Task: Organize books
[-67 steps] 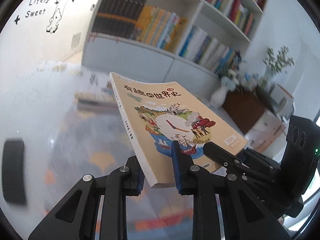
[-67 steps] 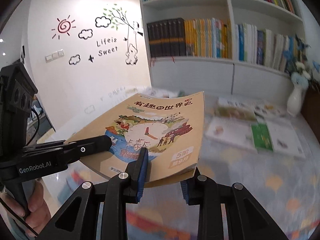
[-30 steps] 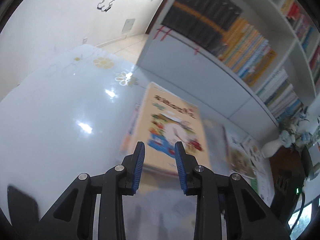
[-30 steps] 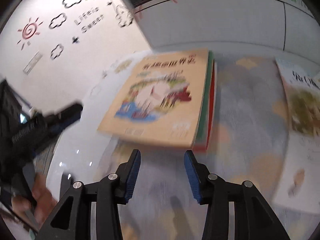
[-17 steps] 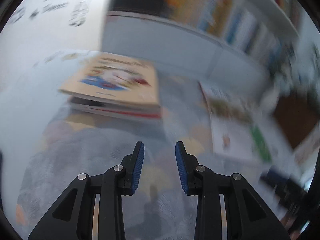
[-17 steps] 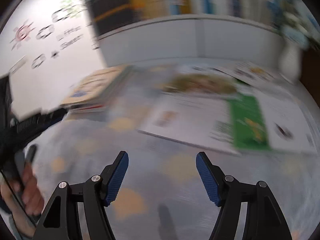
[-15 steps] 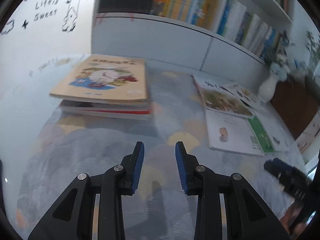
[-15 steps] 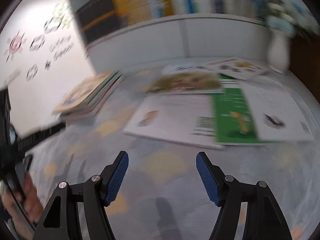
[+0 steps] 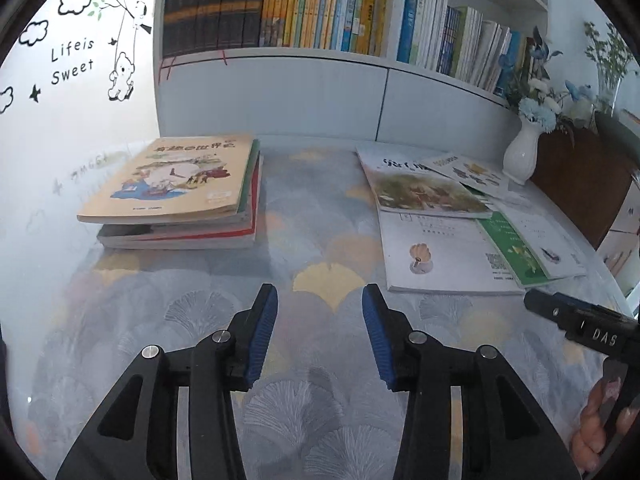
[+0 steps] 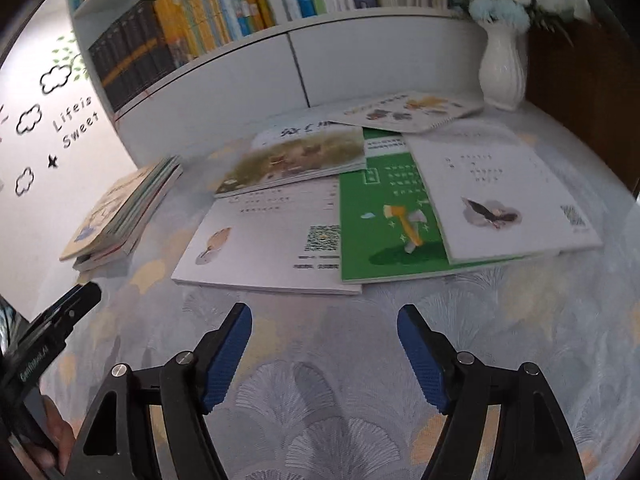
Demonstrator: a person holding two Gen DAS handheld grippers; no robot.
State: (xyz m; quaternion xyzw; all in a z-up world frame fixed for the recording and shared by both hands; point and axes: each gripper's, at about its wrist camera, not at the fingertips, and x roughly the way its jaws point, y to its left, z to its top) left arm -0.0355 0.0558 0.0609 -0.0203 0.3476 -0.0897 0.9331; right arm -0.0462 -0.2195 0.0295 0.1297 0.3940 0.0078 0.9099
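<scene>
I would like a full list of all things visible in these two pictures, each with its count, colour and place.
stack of books: one pile, tan cover on top, red and green edges below; left side of the table.
loose books: five overlapping, white, green and a brown picture cover; right side of the table.
table cover: one, grey-blue with yellow leaf shapes; under everything.
vase: one, white, with blue and white flowers; far right corner.
bookshelf: one, white, filled with black, yellow and blue books; behind the table.
wall stickers: black clouds, tree and words; left wall.
left gripper: one, black with blue pads, open and empty, above the cover.
right gripper: one, same colours, open and empty, before the loose books.
</scene>
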